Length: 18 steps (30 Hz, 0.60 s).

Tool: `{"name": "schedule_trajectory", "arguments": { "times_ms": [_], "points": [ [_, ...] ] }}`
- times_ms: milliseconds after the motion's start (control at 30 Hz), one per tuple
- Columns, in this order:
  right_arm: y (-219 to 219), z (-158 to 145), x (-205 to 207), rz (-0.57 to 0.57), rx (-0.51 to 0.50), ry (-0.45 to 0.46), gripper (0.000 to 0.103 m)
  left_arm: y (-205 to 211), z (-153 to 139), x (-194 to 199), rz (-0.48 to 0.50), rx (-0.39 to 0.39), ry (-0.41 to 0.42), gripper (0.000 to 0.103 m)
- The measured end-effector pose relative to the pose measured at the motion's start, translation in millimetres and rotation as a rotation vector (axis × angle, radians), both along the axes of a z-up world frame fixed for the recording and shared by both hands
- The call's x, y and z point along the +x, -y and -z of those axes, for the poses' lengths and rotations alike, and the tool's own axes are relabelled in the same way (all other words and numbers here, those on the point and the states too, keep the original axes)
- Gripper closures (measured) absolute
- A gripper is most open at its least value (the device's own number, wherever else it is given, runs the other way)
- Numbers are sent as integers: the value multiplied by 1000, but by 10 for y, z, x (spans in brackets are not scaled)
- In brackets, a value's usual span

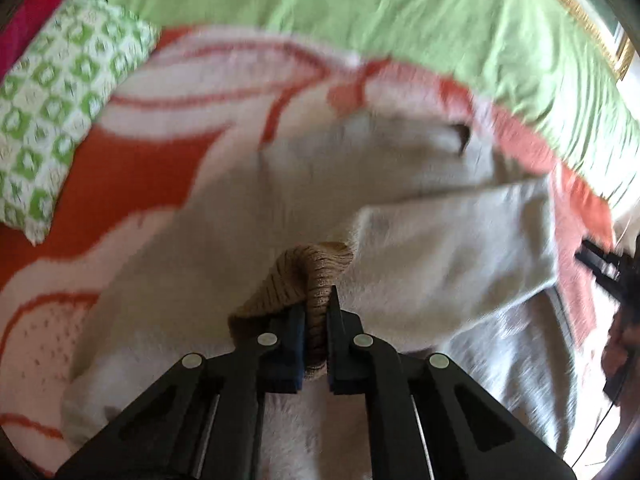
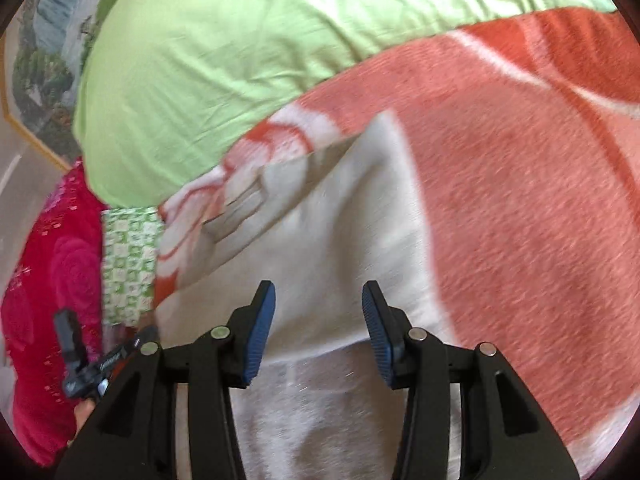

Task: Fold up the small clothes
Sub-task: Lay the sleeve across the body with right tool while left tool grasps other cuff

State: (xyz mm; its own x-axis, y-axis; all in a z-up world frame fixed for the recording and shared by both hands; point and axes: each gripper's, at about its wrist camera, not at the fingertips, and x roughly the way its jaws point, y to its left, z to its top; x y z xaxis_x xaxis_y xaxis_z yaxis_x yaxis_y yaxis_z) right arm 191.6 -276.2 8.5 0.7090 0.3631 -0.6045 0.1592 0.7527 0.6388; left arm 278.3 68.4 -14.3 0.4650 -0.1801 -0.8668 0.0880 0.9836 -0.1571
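A cream-white sweater [image 1: 400, 208] lies spread on an orange and white blanket [image 1: 140, 176]. My left gripper [image 1: 318, 312] is shut on the sweater's beige ribbed cuff [image 1: 316, 276] and holds it above the body of the garment. A folded sleeve or panel [image 1: 460, 248] lies to the right. In the right wrist view the same sweater [image 2: 352, 216] lies under my right gripper [image 2: 318, 300], which is open and empty, its blue pads [image 2: 262, 332] just above the fabric. The right gripper also shows at the right edge of the left wrist view [image 1: 604, 272].
A light green duvet [image 1: 360, 16] covers the far part of the bed. A green and white patterned pillow [image 1: 52, 108] lies at the left. A magenta rose-patterned blanket [image 2: 52, 288] sits at the left of the right wrist view, with a framed picture [image 2: 40, 72] behind.
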Motion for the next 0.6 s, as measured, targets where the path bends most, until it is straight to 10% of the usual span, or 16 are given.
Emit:
{"name": "schedule_trajectory", "arguments": {
  "times_ms": [333, 367, 433, 600],
  "points": [
    [141, 360, 790, -20, -133, -113, 44, 50, 207, 4, -34, 1, -31, 97],
    [100, 410, 843, -51, -140, -131, 47, 61, 226, -1, -32, 8, -38, 97],
    [55, 377, 874, -98, -154, -154, 92, 103, 220, -6, -27, 7, -43, 97],
    [80, -26, 780, -128, -320, -95, 92, 201, 177, -73, -30, -99, -56, 97]
  ]
}}
